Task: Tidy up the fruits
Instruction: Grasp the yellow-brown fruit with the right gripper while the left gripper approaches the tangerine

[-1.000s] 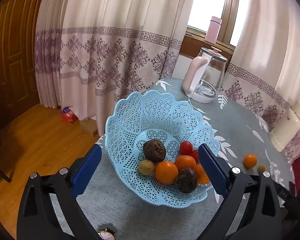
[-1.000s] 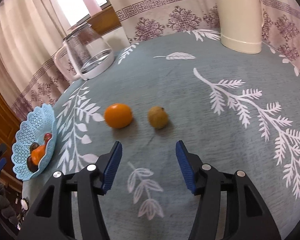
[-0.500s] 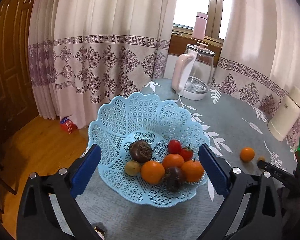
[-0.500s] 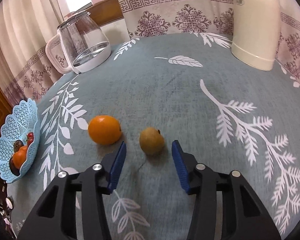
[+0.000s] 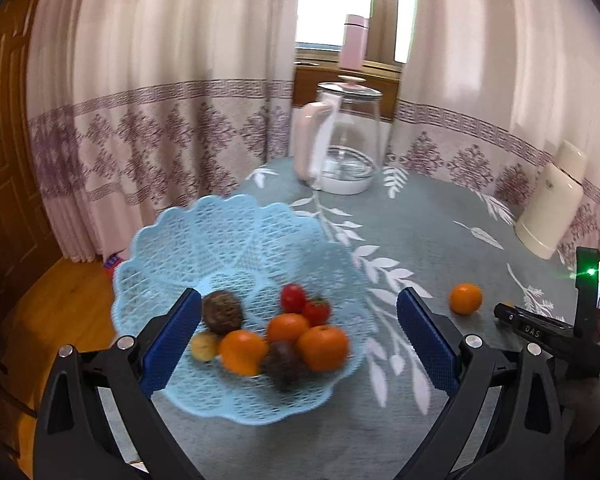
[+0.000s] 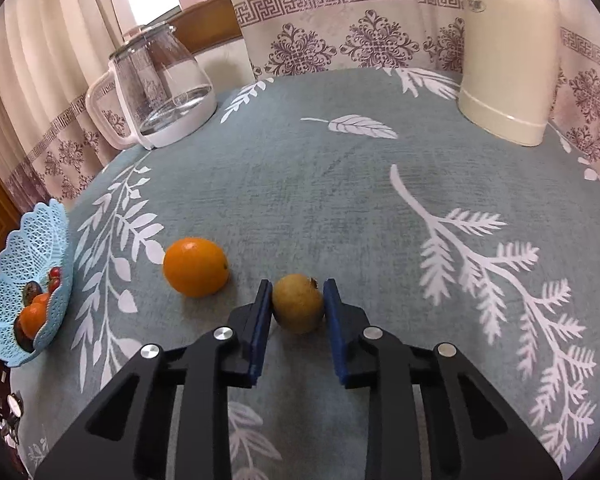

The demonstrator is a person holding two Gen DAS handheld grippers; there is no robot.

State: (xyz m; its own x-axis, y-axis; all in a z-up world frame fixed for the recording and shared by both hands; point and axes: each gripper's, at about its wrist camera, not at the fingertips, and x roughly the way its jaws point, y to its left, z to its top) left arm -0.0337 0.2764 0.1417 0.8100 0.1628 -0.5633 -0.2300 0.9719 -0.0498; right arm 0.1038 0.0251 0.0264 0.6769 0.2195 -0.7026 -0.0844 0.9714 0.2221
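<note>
Right gripper is down on the tablecloth, its blue pads pressed against both sides of the small yellow-brown fruit, which sits on the cloth. An orange lies just beside it, to the left. Over on the left side, the left gripper hangs with its fingers spread wide apart, holding nothing, above the blue lattice basket at the table's edge, loaded with oranges, tomatoes and dark fruit.
</note>
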